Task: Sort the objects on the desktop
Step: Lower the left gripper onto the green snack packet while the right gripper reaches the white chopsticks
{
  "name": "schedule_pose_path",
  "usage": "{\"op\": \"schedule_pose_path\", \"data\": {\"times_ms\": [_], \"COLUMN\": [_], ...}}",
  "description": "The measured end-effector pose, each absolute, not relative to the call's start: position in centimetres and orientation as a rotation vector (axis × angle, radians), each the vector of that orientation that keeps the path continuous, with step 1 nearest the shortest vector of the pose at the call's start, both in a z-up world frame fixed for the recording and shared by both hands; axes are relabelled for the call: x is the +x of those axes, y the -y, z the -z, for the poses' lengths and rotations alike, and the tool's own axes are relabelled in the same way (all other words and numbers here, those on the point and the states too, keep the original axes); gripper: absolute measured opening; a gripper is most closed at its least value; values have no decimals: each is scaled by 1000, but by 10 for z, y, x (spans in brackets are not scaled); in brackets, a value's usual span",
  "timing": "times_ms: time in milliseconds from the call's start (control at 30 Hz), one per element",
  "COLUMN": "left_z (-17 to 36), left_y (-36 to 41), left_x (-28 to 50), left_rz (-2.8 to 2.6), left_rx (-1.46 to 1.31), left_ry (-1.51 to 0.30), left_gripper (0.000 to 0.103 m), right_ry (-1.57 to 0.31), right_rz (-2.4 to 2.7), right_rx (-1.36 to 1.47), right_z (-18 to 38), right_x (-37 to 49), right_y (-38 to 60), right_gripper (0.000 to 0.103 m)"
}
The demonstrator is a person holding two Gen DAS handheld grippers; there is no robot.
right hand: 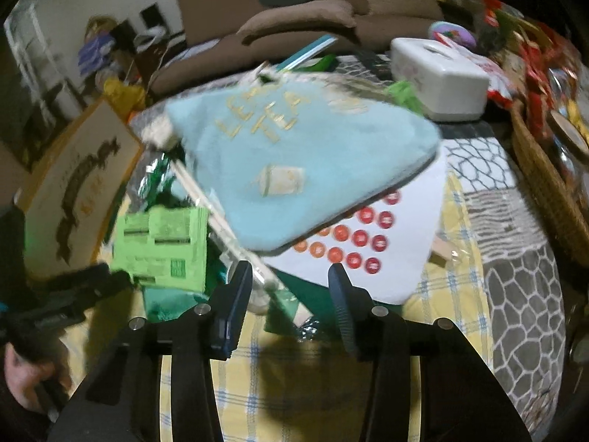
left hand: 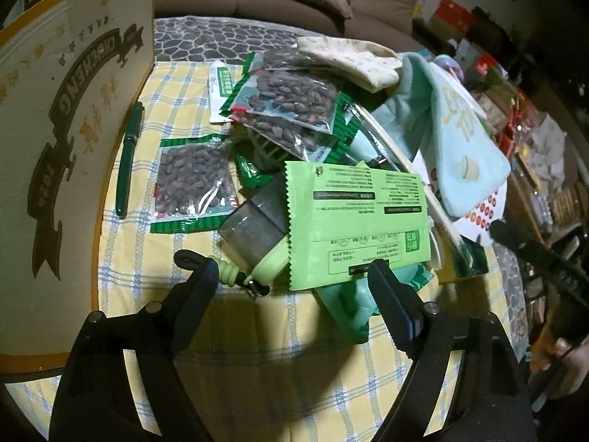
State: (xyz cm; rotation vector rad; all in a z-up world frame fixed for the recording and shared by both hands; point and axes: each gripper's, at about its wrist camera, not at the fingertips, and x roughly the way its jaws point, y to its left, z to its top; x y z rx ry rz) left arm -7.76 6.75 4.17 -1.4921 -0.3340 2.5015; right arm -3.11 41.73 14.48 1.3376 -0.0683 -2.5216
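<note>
Here: our left gripper, jaws apart, straddles the green packet; right gripper, jaws apart, faces the blue pouch.

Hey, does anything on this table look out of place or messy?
Yes. Most things lie in one jumbled heap: seed packets overlap askew, a green packet lies printed side up across a clear cup, and a blue cloth drapes over a dotted sheet. Only the pen lies apart.
</note>
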Motion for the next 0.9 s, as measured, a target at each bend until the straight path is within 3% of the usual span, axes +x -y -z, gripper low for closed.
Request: {"op": "schedule_pose_path", "data": {"times_ms": [100, 200, 500, 600, 633, 667, 900], "left_z": [-42, -42, -38, -37, -36, -36, -40], "left_y": [-63, -60, -57, -57, -57, -57, -61], "left_x": [-75, -69, -60, -59, -59, -58, -51], "left_rz": [-2507, -2500, -2487, -2479, -2477, -2473, -2450], "left_rx": [-1485, -1478, -1478, -1480, -1480, -1480, -1465], "left_ry": [324, 327, 307, 319, 323, 329, 342], "left_gripper": [81, 81, 82, 82, 82, 82, 82], "right_ry": [-34, -89, -193, -186, -173, -159, -27], "right_rz": [2495, 2455, 2449, 2436, 2423, 2406, 2324], "right_rx": [1344, 1352, 1362, 1355, 1353, 1350, 1278], "right_z": [-135, -127, -110, -111, -112, -113, -136], "right_x": [-32, -35, -41, -39, -38, -37, -22], "right_y": [-402, -391, -380, -381, -380, -380, -380], "right_gripper": [44, 33, 27, 22, 13, 11, 6]}}
